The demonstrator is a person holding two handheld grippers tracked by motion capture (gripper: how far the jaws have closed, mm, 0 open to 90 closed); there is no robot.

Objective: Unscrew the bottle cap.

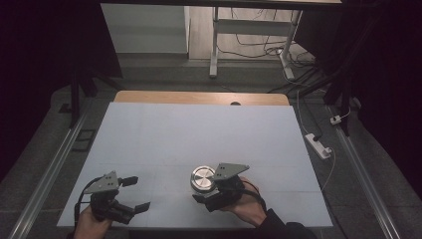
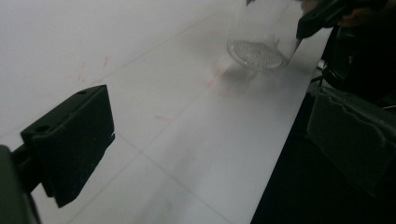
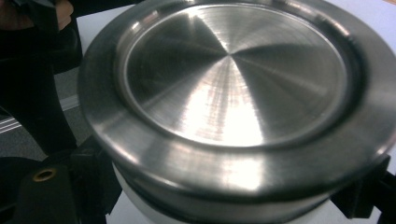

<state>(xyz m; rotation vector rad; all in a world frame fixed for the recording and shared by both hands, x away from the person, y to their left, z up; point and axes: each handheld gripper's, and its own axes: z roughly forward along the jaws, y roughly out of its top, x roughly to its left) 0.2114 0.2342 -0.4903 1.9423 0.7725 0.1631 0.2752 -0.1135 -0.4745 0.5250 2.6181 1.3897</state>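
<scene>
Standing upright on the white tabletop, the jar has a round brushed-metal lid with a raised rim and a shallow sunken centre; in the right gripper view the lid shines with fan-shaped reflections above a pale band of the body. In the left gripper view the body looks clear and see-through, with a finely dotted base and a soft shadow on the tabletop.

The right hand-held gripper has its black jaws on either side of the jar, close against its sides below the lid; whether they press on it cannot be told. The left hand-held gripper is well apart from the jar, low over the near left corner, with its jaws spread wide and nothing between them.

The jar sits toward the near edge, a little right of the middle. Behind it and to both sides the white surface lies bare up to the far wooden strip. The near edge runs just under both hands, and in the left gripper view it falls away to dark space at the right. A power strip lies on the floor beyond the right edge.
</scene>
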